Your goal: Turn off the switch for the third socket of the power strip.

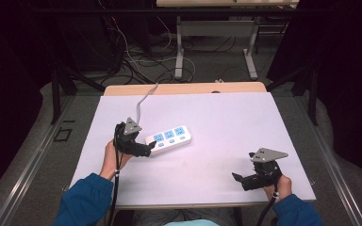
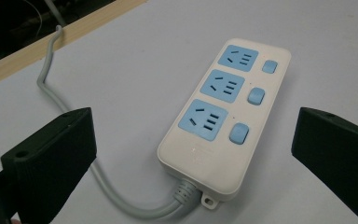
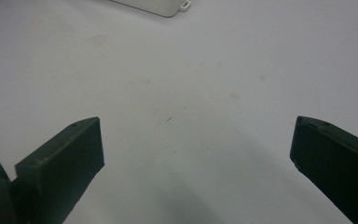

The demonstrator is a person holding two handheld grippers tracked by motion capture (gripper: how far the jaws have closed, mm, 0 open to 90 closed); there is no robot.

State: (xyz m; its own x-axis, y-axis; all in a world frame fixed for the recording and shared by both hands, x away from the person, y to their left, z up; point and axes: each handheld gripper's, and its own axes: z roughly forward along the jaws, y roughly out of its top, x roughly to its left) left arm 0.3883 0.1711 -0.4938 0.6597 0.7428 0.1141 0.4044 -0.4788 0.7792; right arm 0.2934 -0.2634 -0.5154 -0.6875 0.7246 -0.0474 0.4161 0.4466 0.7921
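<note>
My left gripper [image 1: 147, 149] is angled at the cable end of the power strip [image 1: 168, 140] on the table [image 1: 226, 127], jaws spread wide. My right gripper [image 1: 238, 179] rests well apart, jaws released.

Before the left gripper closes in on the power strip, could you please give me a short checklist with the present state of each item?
1. Left gripper open wide enough for the power strip: ok, its jaws stand apart on either side of the strip's cable end.
2. Jaws touching the strip: not yet, gaps show on both sides.
3. Sockets free of plugs: ok, all three blue sockets are empty.
4. Grey cable clear of the jaws: not ok, it runs close under the jaw at the left of the left gripper view.
5. Right gripper out of the way: ok, open over the bare table.
6. Switch positions: cannot tell.
</note>
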